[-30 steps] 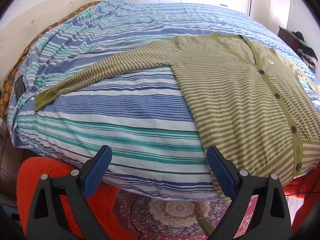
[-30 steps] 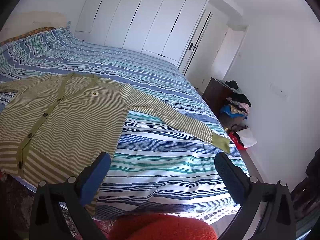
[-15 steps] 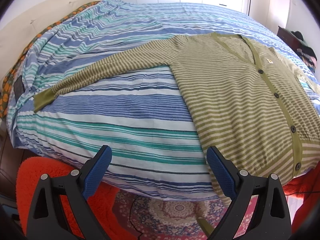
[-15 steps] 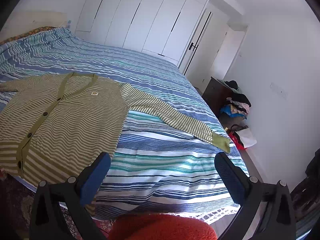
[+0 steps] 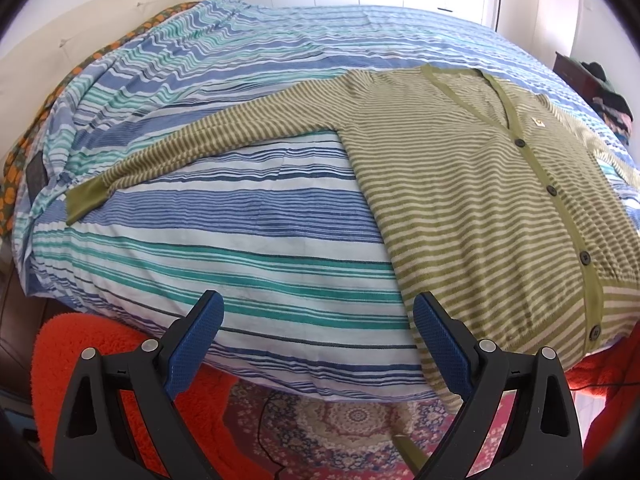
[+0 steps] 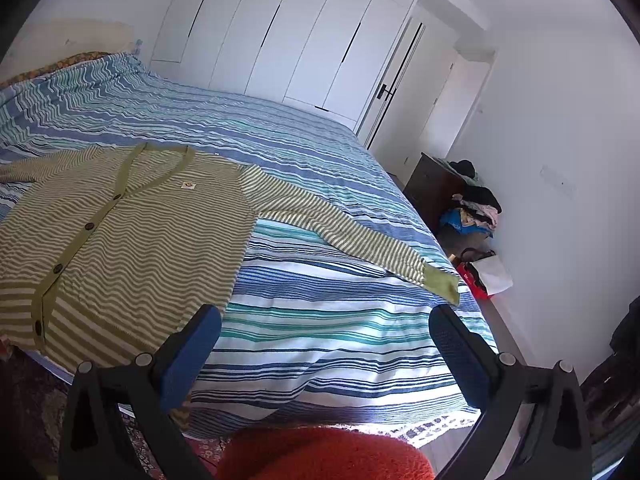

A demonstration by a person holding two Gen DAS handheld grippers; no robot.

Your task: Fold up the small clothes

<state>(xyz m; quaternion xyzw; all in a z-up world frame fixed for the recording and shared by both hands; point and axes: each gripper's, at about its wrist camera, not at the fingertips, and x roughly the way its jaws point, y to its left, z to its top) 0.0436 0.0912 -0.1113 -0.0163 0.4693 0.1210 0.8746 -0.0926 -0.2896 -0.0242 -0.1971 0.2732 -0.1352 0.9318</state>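
A green and cream striped cardigan [image 5: 472, 208] lies flat and buttoned on the striped bed, both sleeves spread out; its hem hangs over the near edge. One sleeve cuff [image 5: 86, 200] lies far left. It also shows in the right wrist view [image 6: 128, 248], its other cuff [image 6: 442, 284] near the bed's right edge. My left gripper [image 5: 318, 340] is open and empty, hovering at the bed's near edge beside the cardigan's lower left corner. My right gripper [image 6: 326, 344] is open and empty, above the near edge, right of the cardigan's body.
The bed [image 5: 240, 240] has a blue, teal and white striped cover. An orange fluffy seat [image 5: 100, 360] and a patterned rug [image 5: 352, 420] lie below the near edge. A dark dresser with piled clothes [image 6: 468, 204] and a bag [image 6: 486, 274] stand by the right wall. White wardrobes [image 6: 300, 40] stand behind.
Both grippers have drifted very slightly; the views are almost unchanged. The cardigan has not moved and both grippers stay open.
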